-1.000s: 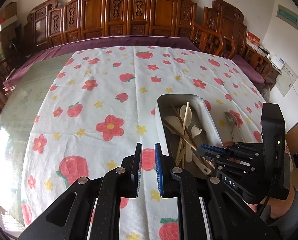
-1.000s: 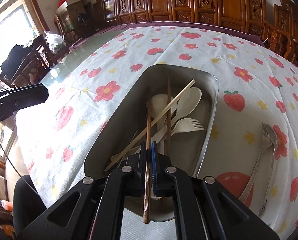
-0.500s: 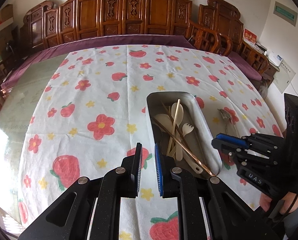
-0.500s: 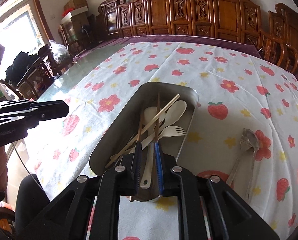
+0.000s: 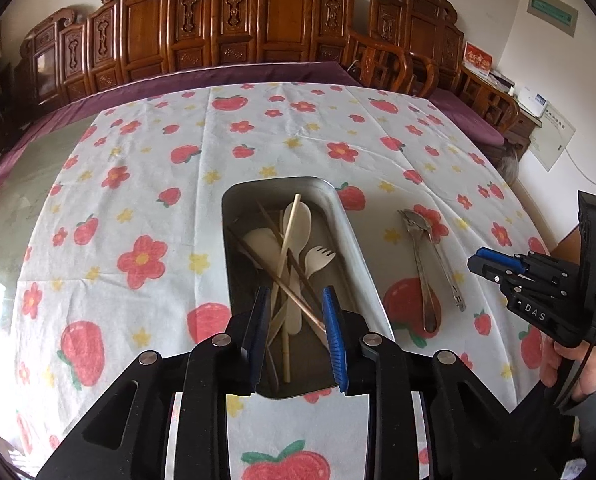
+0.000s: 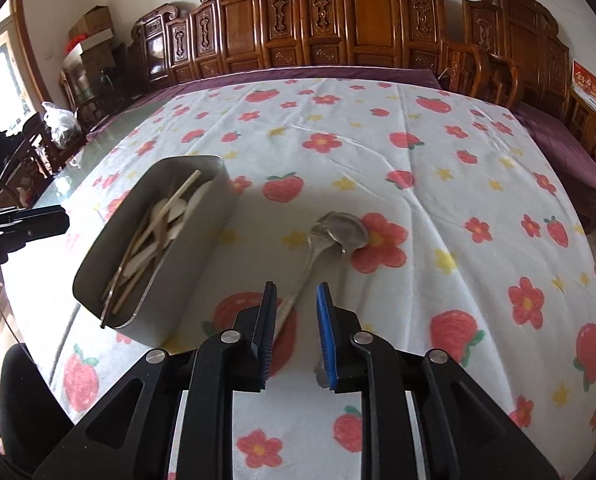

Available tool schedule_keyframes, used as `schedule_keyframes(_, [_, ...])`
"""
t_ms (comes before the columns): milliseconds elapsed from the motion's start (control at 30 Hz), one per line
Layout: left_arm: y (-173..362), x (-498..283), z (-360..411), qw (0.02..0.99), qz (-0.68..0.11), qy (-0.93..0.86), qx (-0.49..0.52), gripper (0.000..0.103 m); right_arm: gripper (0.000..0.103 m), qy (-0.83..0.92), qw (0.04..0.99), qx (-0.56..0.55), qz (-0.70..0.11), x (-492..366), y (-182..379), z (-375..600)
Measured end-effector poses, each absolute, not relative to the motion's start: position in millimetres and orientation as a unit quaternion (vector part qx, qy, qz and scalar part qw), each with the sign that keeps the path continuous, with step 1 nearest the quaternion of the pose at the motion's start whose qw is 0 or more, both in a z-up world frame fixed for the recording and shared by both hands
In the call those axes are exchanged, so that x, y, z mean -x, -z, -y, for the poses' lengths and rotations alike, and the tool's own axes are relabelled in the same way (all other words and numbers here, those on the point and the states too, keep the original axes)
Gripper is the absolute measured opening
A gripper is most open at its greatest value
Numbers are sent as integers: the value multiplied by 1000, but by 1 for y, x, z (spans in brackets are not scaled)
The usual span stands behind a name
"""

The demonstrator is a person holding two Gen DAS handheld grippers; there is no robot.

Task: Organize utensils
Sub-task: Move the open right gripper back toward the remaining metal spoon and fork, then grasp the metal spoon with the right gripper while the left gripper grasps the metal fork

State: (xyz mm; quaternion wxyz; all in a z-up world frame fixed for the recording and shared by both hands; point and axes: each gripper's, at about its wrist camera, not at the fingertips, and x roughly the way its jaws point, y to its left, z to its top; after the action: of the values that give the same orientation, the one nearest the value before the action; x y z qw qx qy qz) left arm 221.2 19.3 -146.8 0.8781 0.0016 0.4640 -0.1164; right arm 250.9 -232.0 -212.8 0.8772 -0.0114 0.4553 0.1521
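Since a second ago, our right gripper (image 6: pixel 295 334) has released the chopstick into the tray (image 6: pixel 185 276) and swung right; both grippers (image 5: pixel 295 336) now gape empty. Next we fetch the metal spoon (image 6: pixel 330 240) and fork (image 5: pixel 438 256), lying right of the tray, bowls far, handles near.

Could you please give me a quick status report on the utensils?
Both grippers open, empty: left, right. Wooden utensils in tray. Metal spoon and fork on cloth, unobstructed.

"DAS" is printed in white on my right gripper (image 5: pixel 538 300), off to the right of the metal tray (image 5: pixel 362 256); other signs are unreadable.
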Motion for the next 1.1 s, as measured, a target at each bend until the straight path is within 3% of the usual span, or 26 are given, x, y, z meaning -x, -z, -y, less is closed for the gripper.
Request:
schedule_keyframes(167, [151,-232,2,875,-467,126,-12,30,30,-148,871,15,-469,-267,233,240])
schedule_keyframes(533, [160,-259,31,868,-478,130,-19,32,30,-140,854,41,-500,-312,269,224])
schedule_keyframes(633, [165,-264,39,866,-481,133,-21,32,19,-131,856,56,-496,-313,270,225])
schedule_keyframes(667, [167,-265,42,865,-482,135,-21,32,10,-129,856,57,-497,-312,270,226])
schedule_keyframes(1100, [188,-295,102,857,-483,177,-27,35,7,-122,866,15,-485,-287,252,285])
